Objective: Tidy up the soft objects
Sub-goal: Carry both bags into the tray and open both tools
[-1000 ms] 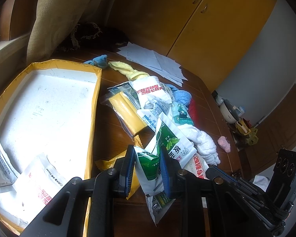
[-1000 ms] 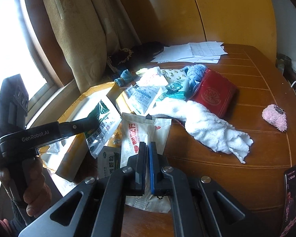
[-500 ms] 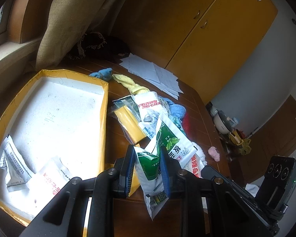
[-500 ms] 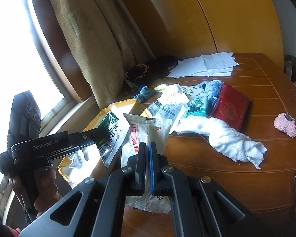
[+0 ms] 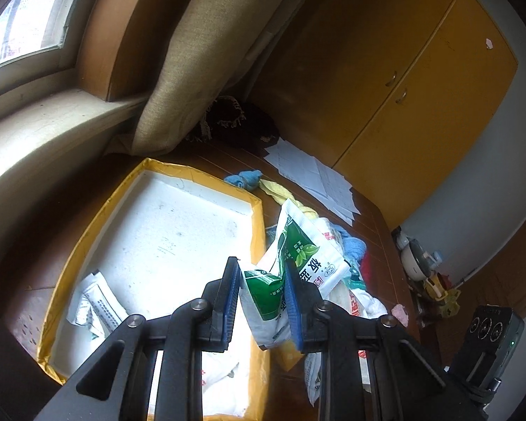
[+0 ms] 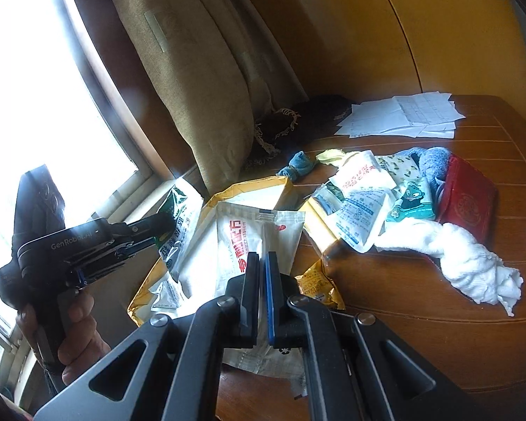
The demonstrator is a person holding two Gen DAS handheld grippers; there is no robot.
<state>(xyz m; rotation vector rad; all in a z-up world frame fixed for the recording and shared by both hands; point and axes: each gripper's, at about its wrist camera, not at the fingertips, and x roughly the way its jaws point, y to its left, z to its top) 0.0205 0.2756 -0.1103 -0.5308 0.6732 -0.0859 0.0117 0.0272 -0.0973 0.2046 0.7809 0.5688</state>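
Note:
My left gripper [image 5: 262, 296] is shut on a green-and-white pouch [image 5: 298, 256] and holds it in the air at the right rim of the yellow-edged box [image 5: 257, 217]. It also shows in the right wrist view [image 6: 150, 231], with the pouch [image 6: 179, 207] above the box [image 6: 242, 189]. My right gripper [image 6: 261, 294] is shut on a white pouch with red print [image 6: 252, 238], lifted beside the box. Two white packets [image 5: 94, 307] lie inside the box. A pile of packets [image 6: 361, 196], a white towel [image 6: 463, 256], blue cloths [image 6: 433, 161] and a red pouch [image 6: 468, 200] lies on the wooden table [image 6: 420, 315].
Loose papers [image 6: 403, 115] lie at the far table end. A curtain [image 6: 193, 87] and a dark fringed cloth [image 6: 298, 119] stand by the window sill. Yellow cupboards [image 5: 403, 70] rise behind. A pink fluffy thing [image 5: 399, 314] sits near the right table edge.
Both grippers have risen with their pouches and moved left towards the box. The green pouch now hangs at the box's right rim; the white pouch sits closer to it.

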